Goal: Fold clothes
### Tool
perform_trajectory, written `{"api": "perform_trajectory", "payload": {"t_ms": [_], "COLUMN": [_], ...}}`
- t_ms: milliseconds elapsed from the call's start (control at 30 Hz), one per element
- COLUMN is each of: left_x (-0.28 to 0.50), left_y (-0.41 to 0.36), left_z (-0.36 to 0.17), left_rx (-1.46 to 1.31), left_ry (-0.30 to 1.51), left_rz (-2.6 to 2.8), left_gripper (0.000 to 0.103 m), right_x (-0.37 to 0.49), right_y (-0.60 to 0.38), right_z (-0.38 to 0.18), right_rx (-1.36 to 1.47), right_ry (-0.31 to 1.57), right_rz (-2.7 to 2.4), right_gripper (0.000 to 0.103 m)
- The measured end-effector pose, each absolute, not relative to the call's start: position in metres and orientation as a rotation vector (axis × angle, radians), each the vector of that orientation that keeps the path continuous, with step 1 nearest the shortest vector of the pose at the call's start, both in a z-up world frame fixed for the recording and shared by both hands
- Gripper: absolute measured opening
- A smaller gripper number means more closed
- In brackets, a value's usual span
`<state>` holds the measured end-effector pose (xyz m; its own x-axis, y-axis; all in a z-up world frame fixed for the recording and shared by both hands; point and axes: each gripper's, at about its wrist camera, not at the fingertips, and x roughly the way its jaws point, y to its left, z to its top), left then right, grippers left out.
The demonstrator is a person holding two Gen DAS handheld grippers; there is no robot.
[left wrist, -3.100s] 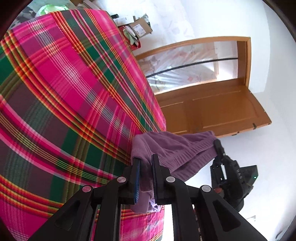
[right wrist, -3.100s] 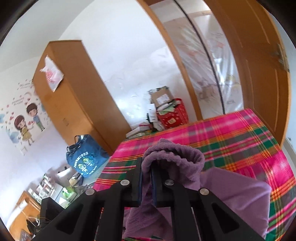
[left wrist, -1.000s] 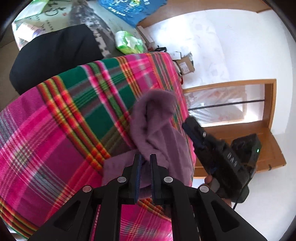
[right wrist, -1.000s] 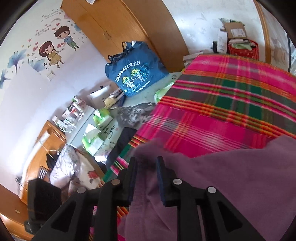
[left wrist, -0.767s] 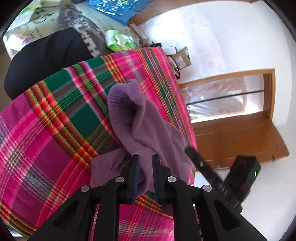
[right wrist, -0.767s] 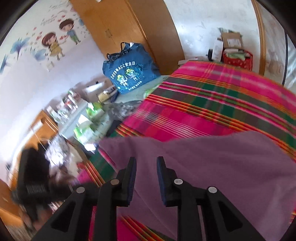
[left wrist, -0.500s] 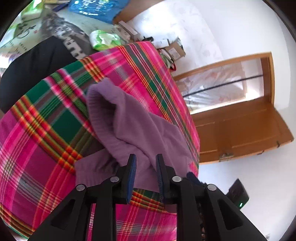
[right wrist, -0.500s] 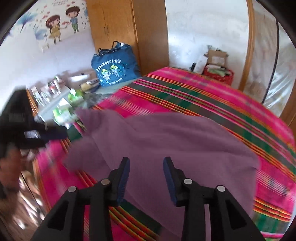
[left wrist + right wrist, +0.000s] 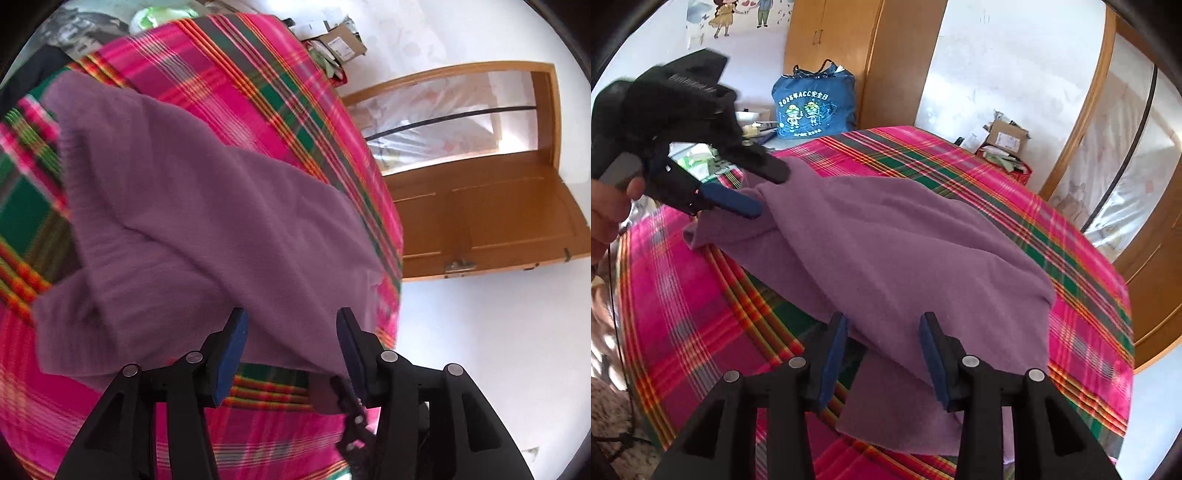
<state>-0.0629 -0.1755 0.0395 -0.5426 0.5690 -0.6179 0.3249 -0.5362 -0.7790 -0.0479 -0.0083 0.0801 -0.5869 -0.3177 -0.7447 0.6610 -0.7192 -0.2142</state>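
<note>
One purple knitted garment (image 9: 894,243) lies on one pink-and-green plaid bedspread (image 9: 960,162). Two grippers show: the left gripper (image 9: 768,192) and the right gripper (image 9: 882,332), each with two blue-padded fingers. One blue tote bag (image 9: 812,107), one wooden wardrobe (image 9: 864,55), one cardboard box (image 9: 1008,134), one wooden door (image 9: 491,218).

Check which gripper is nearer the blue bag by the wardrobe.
Left. In the right wrist view the left gripper hangs over the far end of the purple garment, toward the blue bag; the right gripper is at the near edge.
</note>
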Motion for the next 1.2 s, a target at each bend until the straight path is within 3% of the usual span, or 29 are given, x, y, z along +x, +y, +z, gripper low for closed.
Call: {"api": "perform_trajectory", "payload": {"t_ms": [933,1033,1067,1100,1200], "left_x": [-0.084,-0.085,-0.085,-0.086,-0.087], "left_y": [-0.154,-0.156,-0.157,-0.157,-0.158], "left_z": [0.006,0.009,0.012,0.014,0.022], "left_rx": [-1.482,-1.461,-1.448,-1.435,-1.395], "left_ry": [-1.593,-1.609,-1.609,-1.609,-1.609], "left_rz": [2.062,2.065,2.068,2.071,2.079], "left_gripper": [0.055,0.035,0.019,0.009,0.008], "right_x": [-0.045,-0.043,-0.042,-0.041,-0.039], "right_y": [0.046,0.047,0.047,0.047,0.048], "right_z": [0.08,0.08,0.08,0.081,0.082], "right_rx": [1.006,1.005,1.005,1.004,1.005], "right_ry": [0.41,0.404,0.402,0.399,0.387], "right_rz": [-2.407,-2.409,-2.411,-2.412,-2.417], "right_gripper": [0.042,0.042,0.042,0.042,0.042]}}
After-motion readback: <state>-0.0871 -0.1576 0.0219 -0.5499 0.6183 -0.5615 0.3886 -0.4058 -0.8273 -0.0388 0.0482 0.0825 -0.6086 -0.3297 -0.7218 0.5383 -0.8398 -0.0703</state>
